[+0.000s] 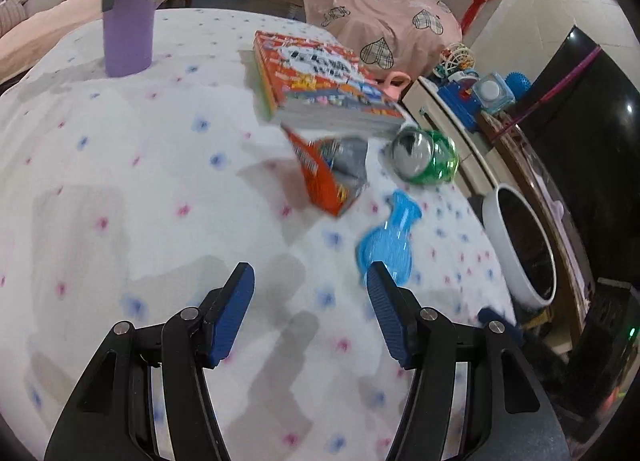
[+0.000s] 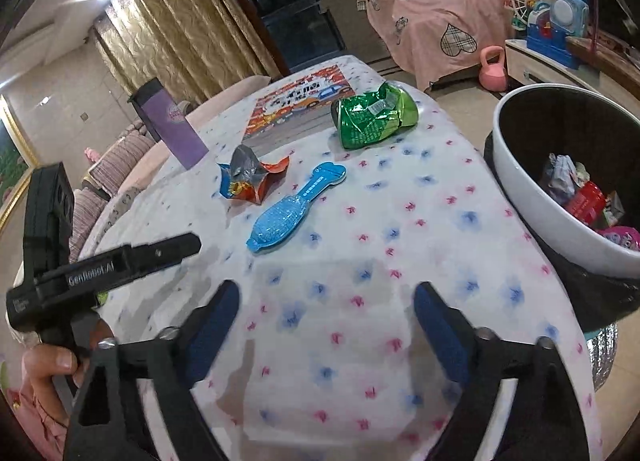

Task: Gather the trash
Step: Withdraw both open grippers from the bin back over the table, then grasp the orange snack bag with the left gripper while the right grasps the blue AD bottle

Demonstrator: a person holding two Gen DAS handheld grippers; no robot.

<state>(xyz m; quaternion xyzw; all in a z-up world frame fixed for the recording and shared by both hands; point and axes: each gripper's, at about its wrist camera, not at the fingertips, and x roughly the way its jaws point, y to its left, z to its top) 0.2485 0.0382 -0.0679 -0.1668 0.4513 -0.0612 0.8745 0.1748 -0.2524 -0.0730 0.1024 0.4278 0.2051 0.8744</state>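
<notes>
A crushed green can (image 1: 426,157) (image 2: 374,117) lies near the table's right edge beside a picture book. An orange snack wrapper (image 1: 332,173) (image 2: 252,179) lies crumpled mid-table. A blue bone-handled brush (image 1: 386,243) (image 2: 292,213) lies in front of them. A white trash bin (image 1: 520,245) (image 2: 532,201) stands off the table's right edge with several wrappers inside. My left gripper (image 1: 312,281) is open and empty, just short of the brush. My right gripper (image 2: 326,301) is open and empty over the tablecloth. The left gripper's body (image 2: 100,265) shows in the right wrist view.
A picture book (image 1: 320,81) (image 2: 300,101) lies at the back. A purple tumbler (image 1: 128,9) (image 2: 172,129) stands at the far left. A low cabinet with toys (image 1: 468,101) and a pink-covered chair (image 2: 436,17) stand beyond the table.
</notes>
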